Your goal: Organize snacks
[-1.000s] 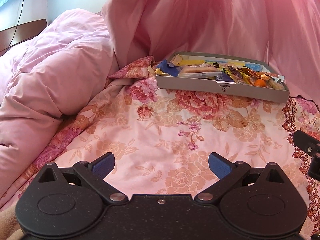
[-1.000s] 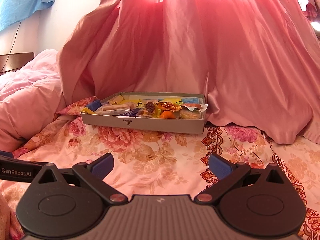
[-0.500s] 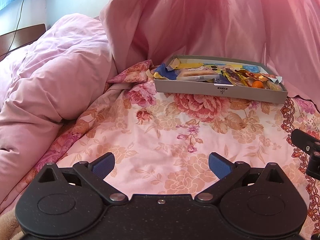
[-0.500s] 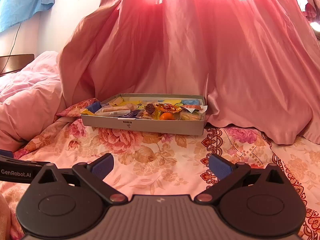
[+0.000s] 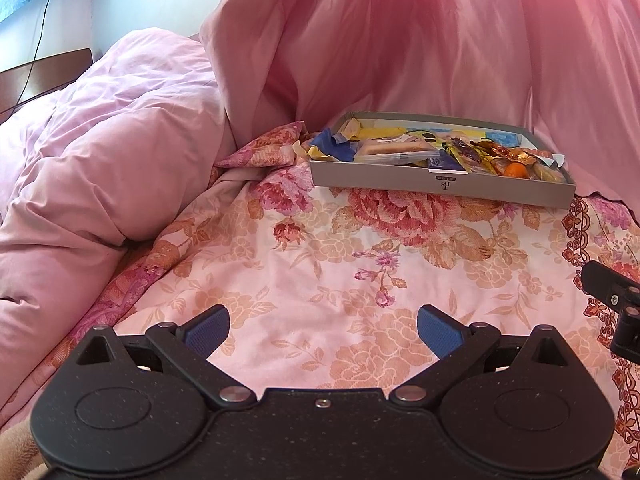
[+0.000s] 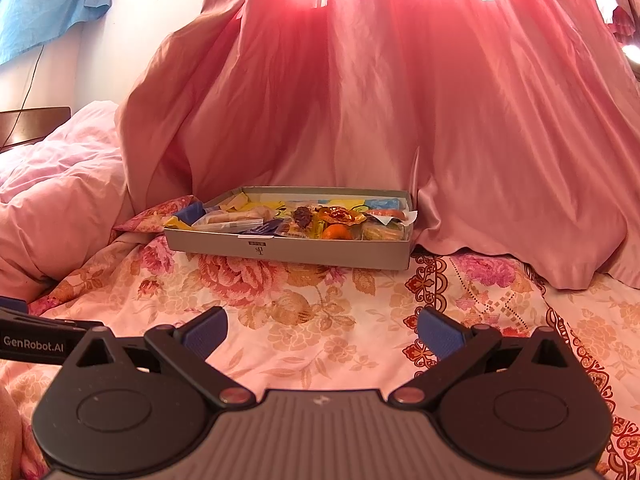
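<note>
**Snack box on the bed, both grippers hanging back with nothing in them**

The box (image 5: 440, 186) is sitting on the floral bedspread (image 5: 320, 264) at the foot of the pink curtain (image 6: 360, 100), and it's holding pretty much all the snacks I can see: a long clear-wrapped pastry (image 5: 394, 148), a dark blue packet (image 5: 334, 146), some gold-foil pieces (image 5: 504, 152), a small orange (image 6: 337, 232). Only the blue packet and a bit of yellow wrapper are poking over the box's left end. Nothing is lying loose on the bedspread.

The left gripper (image 5: 322, 330) is spread wide and carrying nothing, well short of the box. The right gripper (image 6: 322, 330) is the same, released and empty, facing the box's long side.

Honestly this scene is fitting two stories: snacks heaped in and waiting to be sorted, or everything collected and the job winding down. Can't tell which from here.

If any reaching is going on, here's what I'd be watching:
- The bed is soft, so pressing on the rim is likely tipping the box (cardboard by the look of it).
- The wrappers are overlapping, so pinching one by a free edge beats digging in.
- The orange is probably rolling if nudged.
- The pink duvet (image 5: 100, 152) is crowding the left side, so the left gripper is getting less room there.
</note>
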The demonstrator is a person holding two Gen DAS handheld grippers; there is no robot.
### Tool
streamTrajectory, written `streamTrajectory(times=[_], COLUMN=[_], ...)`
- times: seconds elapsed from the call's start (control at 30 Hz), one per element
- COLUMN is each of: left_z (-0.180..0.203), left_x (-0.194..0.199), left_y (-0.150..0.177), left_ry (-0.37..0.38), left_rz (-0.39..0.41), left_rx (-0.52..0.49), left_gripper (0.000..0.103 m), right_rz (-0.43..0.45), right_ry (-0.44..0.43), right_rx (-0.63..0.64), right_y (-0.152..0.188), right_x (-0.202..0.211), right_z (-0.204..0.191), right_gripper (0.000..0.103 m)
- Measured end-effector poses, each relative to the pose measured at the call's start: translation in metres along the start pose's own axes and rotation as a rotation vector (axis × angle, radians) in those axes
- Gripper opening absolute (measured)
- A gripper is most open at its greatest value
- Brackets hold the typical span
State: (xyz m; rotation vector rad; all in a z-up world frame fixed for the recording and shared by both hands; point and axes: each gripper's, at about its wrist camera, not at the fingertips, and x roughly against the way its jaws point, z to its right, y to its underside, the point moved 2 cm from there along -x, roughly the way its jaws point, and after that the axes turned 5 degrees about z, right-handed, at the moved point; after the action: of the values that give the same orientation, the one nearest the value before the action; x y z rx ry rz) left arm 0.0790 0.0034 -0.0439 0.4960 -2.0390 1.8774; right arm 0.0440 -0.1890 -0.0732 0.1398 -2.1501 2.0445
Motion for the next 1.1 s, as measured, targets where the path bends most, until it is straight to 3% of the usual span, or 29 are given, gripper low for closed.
streamTrajectory(times=[1.1], left_z=[0.0000], left_x=[0.0001], left_y=[0.0005], left_ry=[-0.001], left_rz=[0.002], left_rx=[-0.002], left_gripper=[0.100], right_rz=[0.000], right_ry=[-0.001], right_rx=[-0.001], right_y=[0.0004], right_x=[0.0007], right_z=[-0.0026], right_gripper=[0.103])
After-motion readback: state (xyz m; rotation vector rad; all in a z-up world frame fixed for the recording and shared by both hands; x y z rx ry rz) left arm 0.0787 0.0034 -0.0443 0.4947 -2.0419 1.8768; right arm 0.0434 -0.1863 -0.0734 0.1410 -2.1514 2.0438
